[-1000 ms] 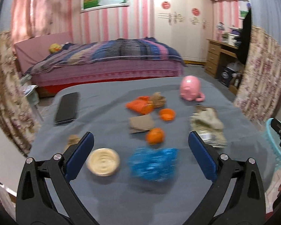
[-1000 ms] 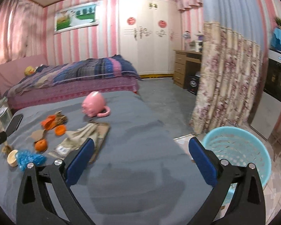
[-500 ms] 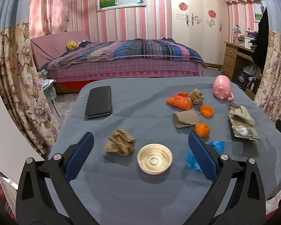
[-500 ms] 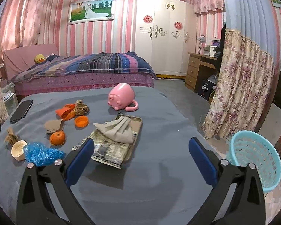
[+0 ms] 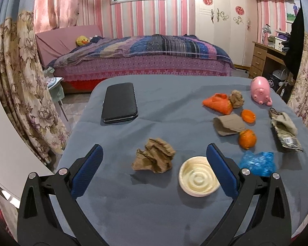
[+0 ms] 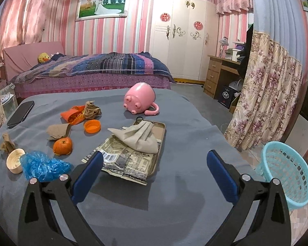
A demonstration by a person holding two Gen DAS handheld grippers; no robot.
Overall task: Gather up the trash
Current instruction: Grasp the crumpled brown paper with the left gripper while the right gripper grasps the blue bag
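Observation:
Trash lies on a grey-covered table (image 5: 154, 215). A crumpled brown paper wad (image 5: 154, 158) and a cream round lid (image 5: 198, 179) lie just ahead of my open, empty left gripper (image 5: 154, 165). A blue plastic wrap (image 5: 257, 163), an orange peel (image 5: 247, 139), torn cardboard (image 5: 228, 124), an orange cap (image 5: 248, 115) and an orange wrapper (image 5: 216, 104) lie to the right. My right gripper (image 6: 155, 168) is open and empty, just short of a printed foil wrapper (image 6: 125, 160) and a grey cloth (image 6: 141, 137). A light blue basket (image 6: 287, 170) stands on the floor at right.
A black phone (image 5: 120, 104) lies at the table's far left. A pink pig mug (image 6: 140, 100) lies on its side at the back. A phone case (image 6: 161, 141) lies under the wrapper. A bed stands behind the table, floral curtains (image 6: 264, 106) at right.
The left gripper has swung left, so the brown wad now sits between its fingers. The right gripper has swung left toward the table, bringing the foil wrapper close. Both stay open.

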